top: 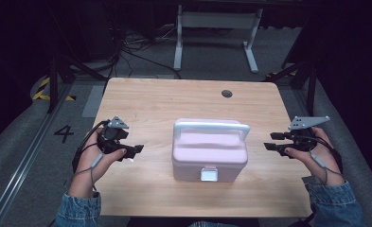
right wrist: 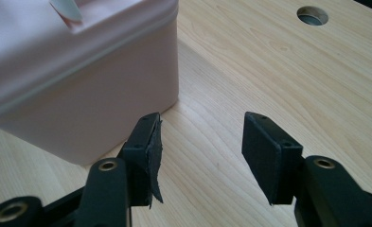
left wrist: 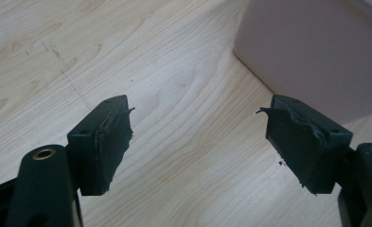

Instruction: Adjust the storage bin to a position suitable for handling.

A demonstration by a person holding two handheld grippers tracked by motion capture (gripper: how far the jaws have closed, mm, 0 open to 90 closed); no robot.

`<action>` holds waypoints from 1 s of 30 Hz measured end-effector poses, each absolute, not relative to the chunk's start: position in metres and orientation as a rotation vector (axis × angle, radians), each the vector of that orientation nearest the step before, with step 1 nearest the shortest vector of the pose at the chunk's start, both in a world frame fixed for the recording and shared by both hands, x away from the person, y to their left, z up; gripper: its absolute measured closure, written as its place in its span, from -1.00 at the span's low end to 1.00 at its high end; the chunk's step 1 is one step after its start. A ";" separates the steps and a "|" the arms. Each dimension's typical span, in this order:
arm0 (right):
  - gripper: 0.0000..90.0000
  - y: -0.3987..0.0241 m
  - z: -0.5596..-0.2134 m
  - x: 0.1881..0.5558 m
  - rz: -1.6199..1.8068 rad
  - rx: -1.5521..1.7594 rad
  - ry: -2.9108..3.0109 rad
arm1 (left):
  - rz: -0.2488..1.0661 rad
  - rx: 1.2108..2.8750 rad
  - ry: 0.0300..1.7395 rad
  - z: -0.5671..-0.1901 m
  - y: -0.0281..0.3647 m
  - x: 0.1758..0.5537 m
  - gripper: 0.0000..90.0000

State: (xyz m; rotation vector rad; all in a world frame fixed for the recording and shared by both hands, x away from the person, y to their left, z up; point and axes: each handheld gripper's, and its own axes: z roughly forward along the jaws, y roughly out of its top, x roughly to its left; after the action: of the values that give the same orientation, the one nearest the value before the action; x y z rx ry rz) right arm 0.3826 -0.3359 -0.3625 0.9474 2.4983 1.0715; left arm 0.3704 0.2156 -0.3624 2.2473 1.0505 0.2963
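A pink lidded box (top: pixel 209 152) with a white carry handle (top: pixel 211 126) and a white front latch (top: pixel 208 174) stands in the middle of the wooden table (top: pixel 155 99). My left gripper (top: pixel 135 150) hovers to the left of it, jaws open and empty, pointing toward the box. In the left gripper view the open gripper (left wrist: pixel 195 137) frames bare wood, with the box's side (left wrist: pixel 316 52) at upper right. My right gripper (top: pixel 269 142) sits to the right of the box, open and empty. The right gripper view has the gripper (right wrist: pixel 200 146) just short of the box corner (right wrist: pixel 79 80).
A round cable hole (top: pixel 226 93) lies near the table's far edge. Behind the table stand a white desk frame (top: pixel 217 28), floor cables and dark stands. Bare tabletop surrounds the box on all sides.
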 end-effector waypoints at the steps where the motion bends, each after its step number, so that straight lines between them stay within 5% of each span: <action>1: 0.08 -0.336 -0.363 0.383 1.072 0.947 2.498 | 0.296 2.247 1.050 -0.362 0.216 0.370 -0.47; 30: 0.15 -0.340 -0.373 0.366 1.090 0.949 2.453 | 0.279 2.084 0.739 -0.326 0.155 0.363 -0.43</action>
State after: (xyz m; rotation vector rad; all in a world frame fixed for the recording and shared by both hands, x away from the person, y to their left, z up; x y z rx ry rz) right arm 0.3661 -0.3403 -0.3728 0.9489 2.4528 1.0898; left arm 0.3630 0.1553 -0.3256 2.0843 0.7393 0.2792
